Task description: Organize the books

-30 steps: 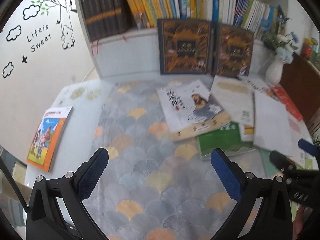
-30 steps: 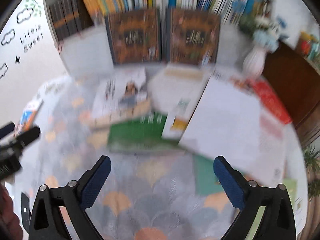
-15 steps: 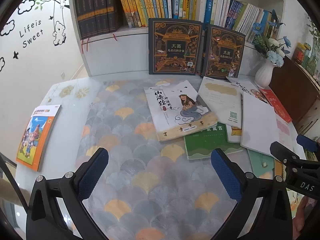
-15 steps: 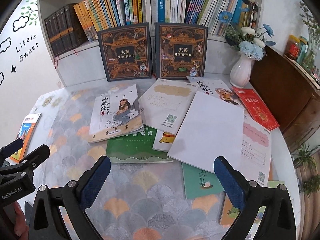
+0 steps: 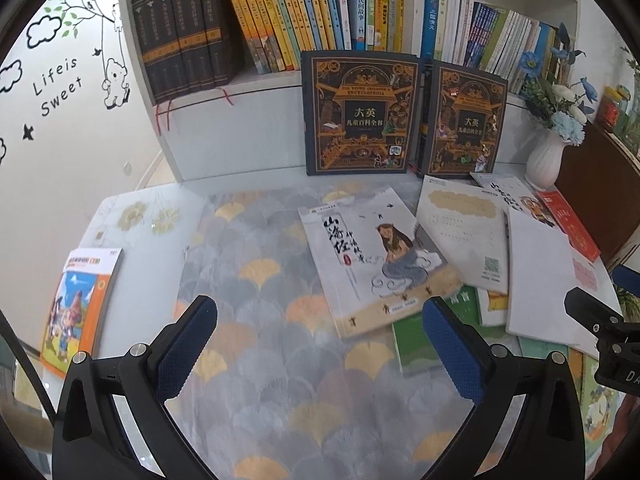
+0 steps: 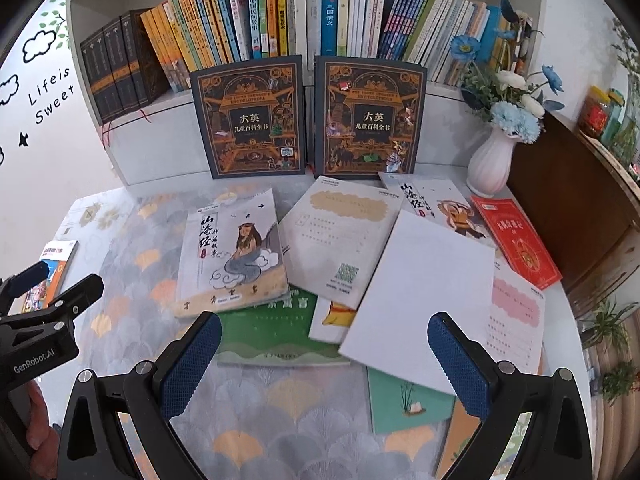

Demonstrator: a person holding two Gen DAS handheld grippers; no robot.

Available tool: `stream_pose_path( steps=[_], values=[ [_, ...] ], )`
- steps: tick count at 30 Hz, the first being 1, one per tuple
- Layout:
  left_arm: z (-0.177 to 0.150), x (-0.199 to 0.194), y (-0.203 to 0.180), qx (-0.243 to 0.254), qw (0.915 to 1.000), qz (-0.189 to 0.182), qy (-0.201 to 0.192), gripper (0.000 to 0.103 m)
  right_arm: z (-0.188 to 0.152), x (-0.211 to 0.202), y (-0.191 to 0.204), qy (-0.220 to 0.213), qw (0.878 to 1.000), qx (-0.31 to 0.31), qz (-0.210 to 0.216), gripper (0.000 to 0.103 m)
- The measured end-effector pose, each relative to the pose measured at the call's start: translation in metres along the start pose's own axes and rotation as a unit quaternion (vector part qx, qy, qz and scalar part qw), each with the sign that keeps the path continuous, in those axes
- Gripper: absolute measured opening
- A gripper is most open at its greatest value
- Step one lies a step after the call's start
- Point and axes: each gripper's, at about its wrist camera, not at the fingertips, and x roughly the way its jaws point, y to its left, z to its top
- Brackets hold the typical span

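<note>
Several books lie scattered across the right half of the table: a pale book with an ink figure (image 5: 380,256) (image 6: 236,252), a green book (image 6: 276,332) under it, a cream book with a QR code (image 6: 340,236), a white one (image 6: 424,292) and a red one (image 6: 516,240). An orange picture book (image 5: 80,304) lies alone at the left edge. Two dark encyclopedias (image 5: 360,116) (image 6: 368,116) stand against the shelf. My left gripper (image 5: 316,348) hovers open above the cloth. My right gripper (image 6: 324,364) hangs open over the green book's near edge. Neither holds anything.
A bookshelf (image 6: 304,8) full of upright books backs the table. A white vase with blue flowers (image 6: 492,160) stands at the back right, beside a dark wooden cabinet (image 6: 568,208). A fan-patterned cloth (image 5: 260,380) covers the table's middle.
Both grippers have moved forward and steadied, so the blur is gone and the books and shelf look closer. Both stay open.
</note>
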Motion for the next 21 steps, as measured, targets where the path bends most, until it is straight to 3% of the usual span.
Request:
stream_pose_path(
  steps=[11,21],
  values=[
    [0.019,0.045,0.007,-0.013,0.9996,0.007,0.022,0.103,0.028,0.045,0.004,0.017,1.0,0.003,0.006,0.103],
    [0.014,0.101,0.021,-0.031,0.9965,0.006,0.077,0.103,0.044,0.091,0.016,0.033,0.999,-0.01,0.01,0.103]
  ],
)
